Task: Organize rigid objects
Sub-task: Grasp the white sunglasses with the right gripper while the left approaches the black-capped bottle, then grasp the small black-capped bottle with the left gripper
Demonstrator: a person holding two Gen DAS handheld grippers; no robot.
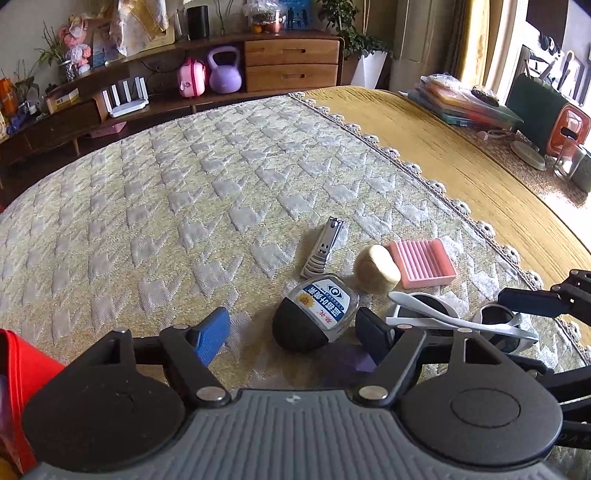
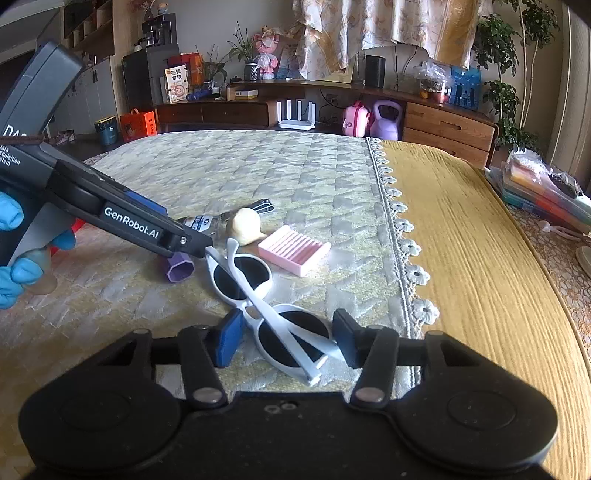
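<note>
White sunglasses (image 2: 258, 295) are lying folded on the quilted surface (image 2: 258, 173), one lens straddled by the right tool (image 2: 286, 339), pads not yet touching. Left tool (image 1: 291, 336) is released around a small bottle (image 1: 317, 310). Thin crossed arms could easily get twisted or squirted out sideways.

Home living room, lived-in. Long wooden sideboard (image 2: 332, 107) runs across the 12 o'clock side, with pale drawers (image 2: 447, 129) at 1 o'clock. On and under it: white router (image 2: 295, 114) with upright antennas, pink toy case (image 2: 355, 119), purple kettlebell (image 2: 386, 120), black speaker (image 2: 375, 71), fruit, snack box, small potted plants. Floral curtain (image 2: 369, 26) hangs above at 12. Tall leafy houseplant (image 2: 498, 74) at 2 o'clock. Work surface is a table with a quilted cloth (image 2: 221, 173) and a mustard cloth (image 2: 472, 236), lace trim between. Stacked folders (image 2: 543, 192) at 3 o'clock.
</note>
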